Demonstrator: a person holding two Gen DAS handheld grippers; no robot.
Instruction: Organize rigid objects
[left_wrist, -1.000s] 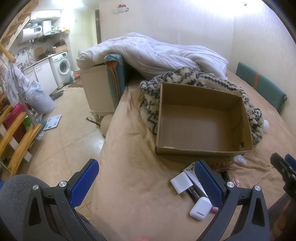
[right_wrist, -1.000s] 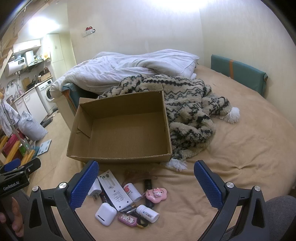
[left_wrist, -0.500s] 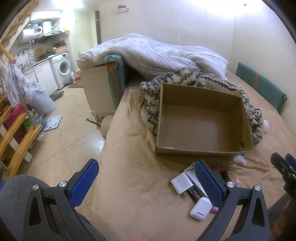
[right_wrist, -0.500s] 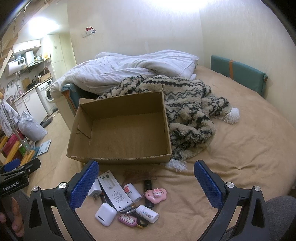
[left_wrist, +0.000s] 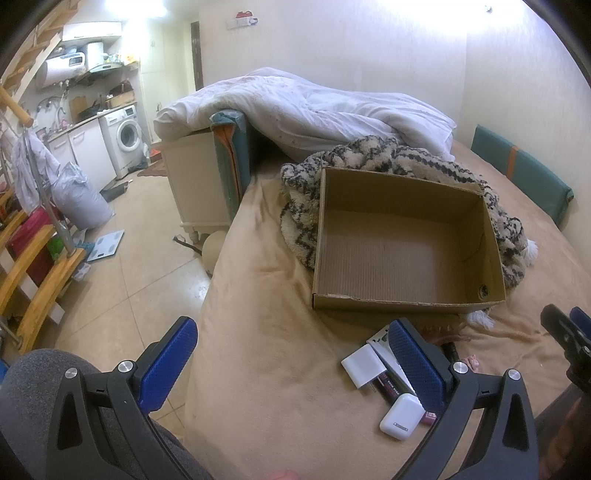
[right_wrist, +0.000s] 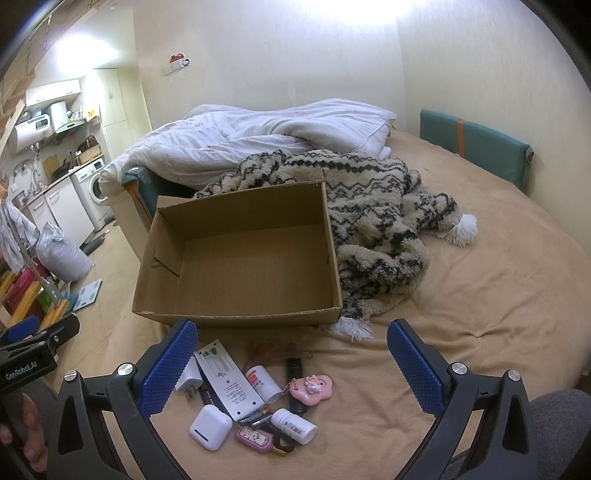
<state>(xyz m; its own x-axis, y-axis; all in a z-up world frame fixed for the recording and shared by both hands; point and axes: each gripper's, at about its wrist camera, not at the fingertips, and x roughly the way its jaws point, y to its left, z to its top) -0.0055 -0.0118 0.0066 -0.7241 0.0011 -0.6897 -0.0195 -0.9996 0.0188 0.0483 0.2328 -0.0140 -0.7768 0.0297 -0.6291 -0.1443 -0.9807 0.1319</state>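
An empty cardboard box (right_wrist: 240, 258) (left_wrist: 402, 243) sits on the bed. In front of it lies a heap of small items: a white earbud case (right_wrist: 209, 427) (left_wrist: 402, 415), a white charger plug (right_wrist: 187, 380) (left_wrist: 364, 368), a white battery charger (right_wrist: 227, 376), two white pill bottles (right_wrist: 263, 380) (right_wrist: 294, 425), a pink charm (right_wrist: 310, 387) and a pink key fob (right_wrist: 254, 437). My right gripper (right_wrist: 291, 363) is open above the heap. My left gripper (left_wrist: 291, 363) is open over the bed's left edge, left of the heap.
A patterned knit blanket (right_wrist: 373, 221) lies behind and right of the box, a white duvet (right_wrist: 258, 140) further back. A teal cushion (right_wrist: 476, 147) lines the wall. The floor (left_wrist: 122, 266) with a scale and a wooden ladder lies left.
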